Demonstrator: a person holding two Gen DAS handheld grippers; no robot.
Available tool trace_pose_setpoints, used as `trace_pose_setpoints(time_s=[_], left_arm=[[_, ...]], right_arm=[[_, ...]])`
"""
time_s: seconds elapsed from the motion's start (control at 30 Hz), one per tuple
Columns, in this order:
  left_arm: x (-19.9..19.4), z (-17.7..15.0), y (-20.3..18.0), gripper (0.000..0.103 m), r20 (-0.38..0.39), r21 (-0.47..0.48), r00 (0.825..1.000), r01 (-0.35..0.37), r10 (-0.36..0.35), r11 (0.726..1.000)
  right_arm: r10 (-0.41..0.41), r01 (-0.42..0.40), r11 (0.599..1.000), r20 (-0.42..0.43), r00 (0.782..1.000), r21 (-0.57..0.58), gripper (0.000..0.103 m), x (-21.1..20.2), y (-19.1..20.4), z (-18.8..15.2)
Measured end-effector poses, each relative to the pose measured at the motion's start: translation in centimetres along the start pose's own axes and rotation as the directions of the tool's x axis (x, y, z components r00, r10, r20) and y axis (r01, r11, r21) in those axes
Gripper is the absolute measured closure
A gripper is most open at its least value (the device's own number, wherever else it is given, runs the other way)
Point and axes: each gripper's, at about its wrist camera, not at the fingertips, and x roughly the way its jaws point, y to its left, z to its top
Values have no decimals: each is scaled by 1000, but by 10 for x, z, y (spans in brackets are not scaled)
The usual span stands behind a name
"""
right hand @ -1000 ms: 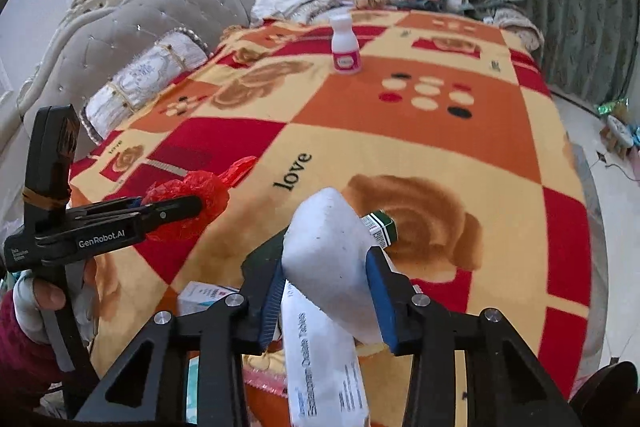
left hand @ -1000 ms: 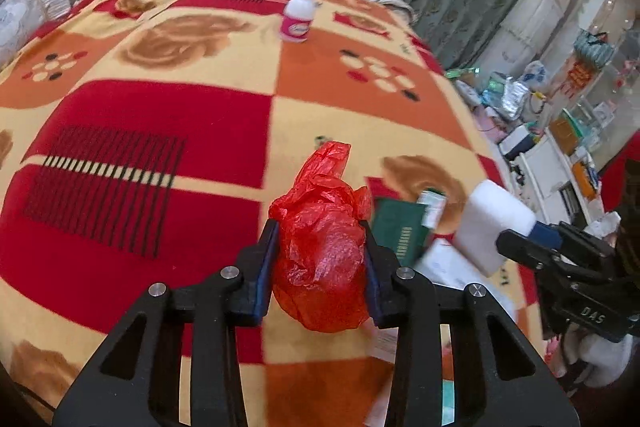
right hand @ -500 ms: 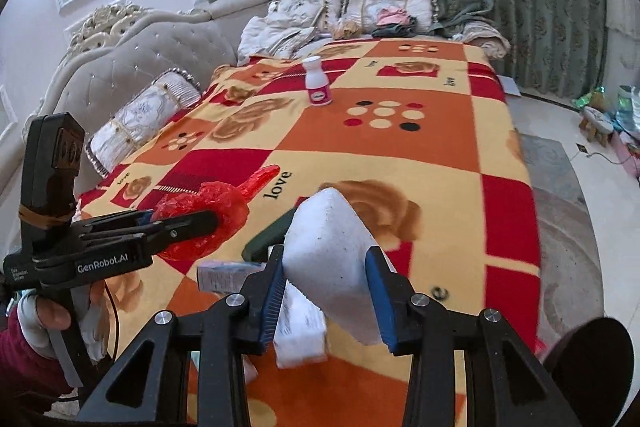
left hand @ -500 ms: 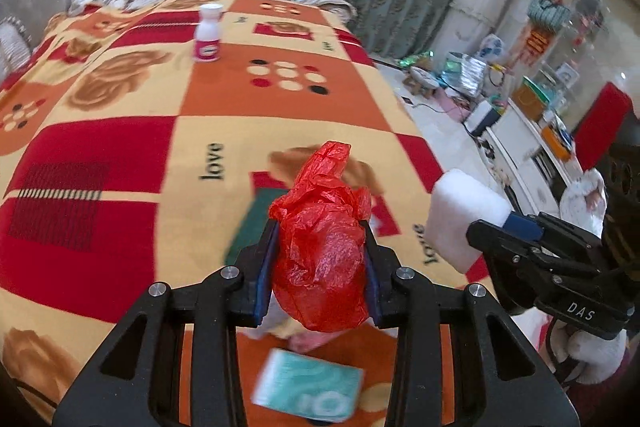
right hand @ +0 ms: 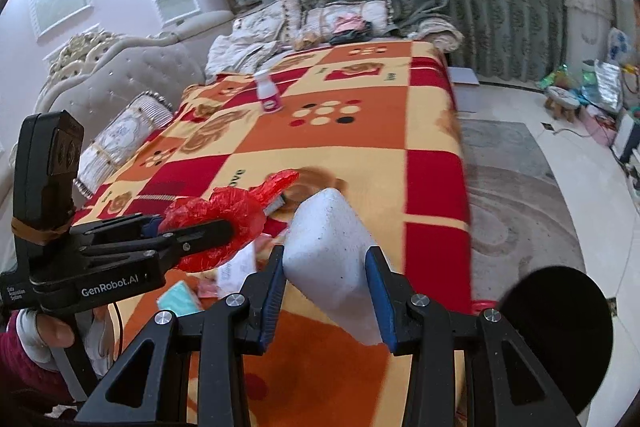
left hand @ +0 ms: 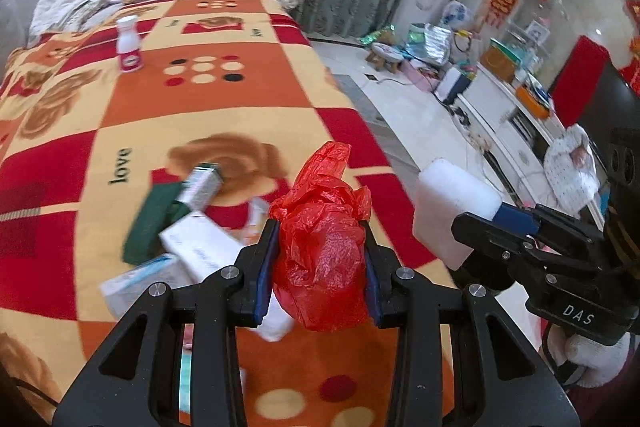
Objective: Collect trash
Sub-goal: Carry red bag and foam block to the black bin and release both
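Our view of the pile of boxes [left hand: 188, 235] near the blanket's [left hand: 208, 107] front edge is smeared by motion: we make out a dark green packet [left hand: 150, 223], a small silver-sided carton [left hand: 200, 183] and white boxes, but no print is readable. Part of the pile lies behind our left gripper [left hand: 320, 267], and in the right wrist view most of it sits behind both tools. A black round shape [right hand: 554, 327] at the lower right of that view is cut off by the frame, and we cannot tell what it is.

Our left gripper is clamped on a crumpled red plastic bag [left hand: 320, 243], its blue pads pressing either side while the bag's twisted top sticks up past the fingertips. Our right gripper [right hand: 326, 287] is closed on a white foam block [right hand: 332, 259], which juts out well beyond the pads. Both loads are held in the air above the blanket's front right corner, side by side and apart.

A white bottle [left hand: 129, 45] with a pink label stands upright near the blanket's far edge, well apart from the pile.
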Motion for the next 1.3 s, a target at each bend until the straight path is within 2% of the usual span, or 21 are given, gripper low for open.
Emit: trace_pose_setpoints(time_s=[0.33,0.57,0.83,1.2,1.3], left_arm=[[30,-1,-69,68,-44,80,997,63,-60,995],[55,-4,-110,68,-88,110,991,113,-104,987],[81,-9,-152,68,-132,153,981,163,-143,975],[103,-9,-176,67,-168,147,963,234,-209,961],[108,-8,-176,59,-177,132,955,261,-236,956]], right_arm=[[-91,89,991,15,996,101,64,-36,-64,-22],[-154,149,970,14,988,192,64,-58,-111,-39],[-188,181,946,3,982,270,64,-70,-153,-56],[-199,189,919,-7,980,347,64,-74,-184,-69],[-201,189,914,-4,980,358,64,-75,-187,-69]])
